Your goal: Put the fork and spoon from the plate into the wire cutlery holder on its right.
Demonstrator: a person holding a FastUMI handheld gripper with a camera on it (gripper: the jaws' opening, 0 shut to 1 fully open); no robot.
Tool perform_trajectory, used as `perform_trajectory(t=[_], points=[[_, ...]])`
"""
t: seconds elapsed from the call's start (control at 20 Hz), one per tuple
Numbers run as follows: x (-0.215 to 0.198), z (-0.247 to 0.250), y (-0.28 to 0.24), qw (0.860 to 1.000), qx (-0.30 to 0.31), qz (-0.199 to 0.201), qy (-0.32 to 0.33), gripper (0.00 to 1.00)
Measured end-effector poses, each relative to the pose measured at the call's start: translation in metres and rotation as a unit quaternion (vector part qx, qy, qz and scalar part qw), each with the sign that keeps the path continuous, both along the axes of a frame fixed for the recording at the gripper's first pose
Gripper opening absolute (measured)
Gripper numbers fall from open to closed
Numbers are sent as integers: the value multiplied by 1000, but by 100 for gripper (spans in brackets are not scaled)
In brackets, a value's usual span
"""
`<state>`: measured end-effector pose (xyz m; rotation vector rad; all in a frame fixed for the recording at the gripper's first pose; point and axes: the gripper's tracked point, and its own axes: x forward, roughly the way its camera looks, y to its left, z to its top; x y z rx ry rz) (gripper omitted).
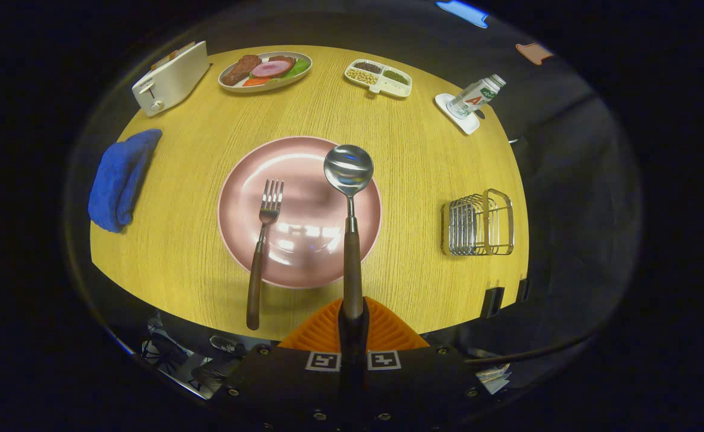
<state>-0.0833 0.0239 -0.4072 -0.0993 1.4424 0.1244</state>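
My gripper (353, 312) is shut on the brown handle of the spoon (349, 198). The spoon points straight ahead from between the fingers, its shiny bowl held up over the pink plate (243, 180). The fork (261, 252) lies on the left half of the plate, tines away from me, with its brown handle reaching past the plate's near rim onto the table. The wire cutlery holder (478, 225) stands on the table to the right of the plate, well apart from the spoon.
On the round wooden table (424, 174) lie a folded blue cloth (120, 180) at the left and a white toaster (170, 78) at the far left. Beyond the pink plate are a plate of food (266, 70), a divided dish of beans (378, 78), and a bottle (475, 97) on a white coaster.
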Motion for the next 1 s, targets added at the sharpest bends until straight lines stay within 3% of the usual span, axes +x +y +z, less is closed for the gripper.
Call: perform_trajectory(t=[0.3,0.7,1.0], points=[[6,25,-38,998,-13,-67,-15,2],[-6,9,-126,986,-47,-158,20,2],[-14,-19,-160,980,-43,-185,53,2]])
